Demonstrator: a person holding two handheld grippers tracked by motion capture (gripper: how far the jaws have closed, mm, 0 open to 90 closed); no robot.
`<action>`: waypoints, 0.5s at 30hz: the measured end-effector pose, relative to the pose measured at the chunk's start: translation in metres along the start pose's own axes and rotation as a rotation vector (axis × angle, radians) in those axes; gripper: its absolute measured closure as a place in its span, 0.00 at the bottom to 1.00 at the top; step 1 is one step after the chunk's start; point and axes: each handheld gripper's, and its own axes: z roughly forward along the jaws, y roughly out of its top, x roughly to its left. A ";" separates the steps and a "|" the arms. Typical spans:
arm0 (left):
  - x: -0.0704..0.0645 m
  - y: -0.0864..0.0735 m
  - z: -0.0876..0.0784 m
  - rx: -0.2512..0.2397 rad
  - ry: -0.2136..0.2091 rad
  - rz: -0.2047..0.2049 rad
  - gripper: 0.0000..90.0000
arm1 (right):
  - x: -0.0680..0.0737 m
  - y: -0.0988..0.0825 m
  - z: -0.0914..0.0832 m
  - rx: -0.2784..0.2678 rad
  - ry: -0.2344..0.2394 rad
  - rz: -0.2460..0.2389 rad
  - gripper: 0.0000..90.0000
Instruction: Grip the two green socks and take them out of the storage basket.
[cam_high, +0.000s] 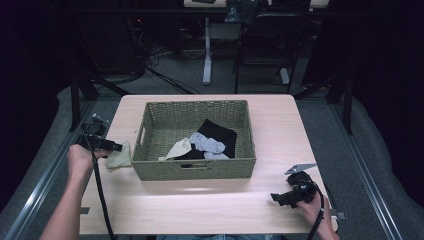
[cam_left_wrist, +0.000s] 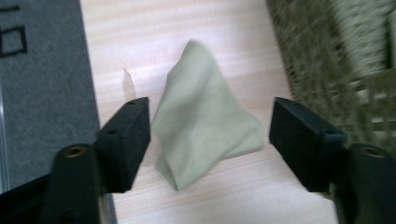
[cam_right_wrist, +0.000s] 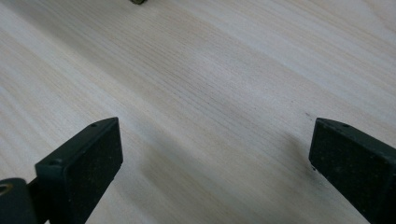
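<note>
From the high view, a woven basket (cam_high: 195, 170) sits mid-table (cam_high: 200, 210), holding a black cloth (cam_high: 220, 135), a grey cloth (cam_high: 209, 144) and a pale one (cam_high: 179, 148). Just outside the basket's left wall lies a loose pale green cloth (cam_high: 119, 157), with the left tool (cam_high: 118, 146) right at it. The right tool (cam_high: 276, 197) rests well off to the basket's near right, over bare wood, so the left hand (cam_high: 80, 159) is plainly the nearer one.

In the left gripper view, the left tool (cam_left_wrist: 209, 135) stands wide, its jaws flanking the pale green cloth (cam_left_wrist: 205, 126) without gripping it. The cloth peaks in a cone, its long axis running straight ahead between the jaws, the basket (cam_left_wrist: 322, 70) to its right. A straight close here would likely pinch the fabric across its width.

In the right gripper view, the right tool (cam_right_wrist: 215, 158) is wide too, holding nothing above bare table (cam_right_wrist: 201, 70).
</note>
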 end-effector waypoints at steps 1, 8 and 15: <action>-0.002 0.004 -0.012 -0.028 0.003 0.011 0.28 | 0.000 0.000 0.000 0.007 -0.006 -0.005 0.02; -0.020 0.021 -0.053 -0.100 -0.011 0.071 0.18 | 0.000 0.000 0.000 0.000 0.000 -0.001 0.02; -0.045 0.040 -0.076 -0.160 -0.060 0.126 0.12 | 0.000 0.000 0.000 0.005 0.002 0.000 0.02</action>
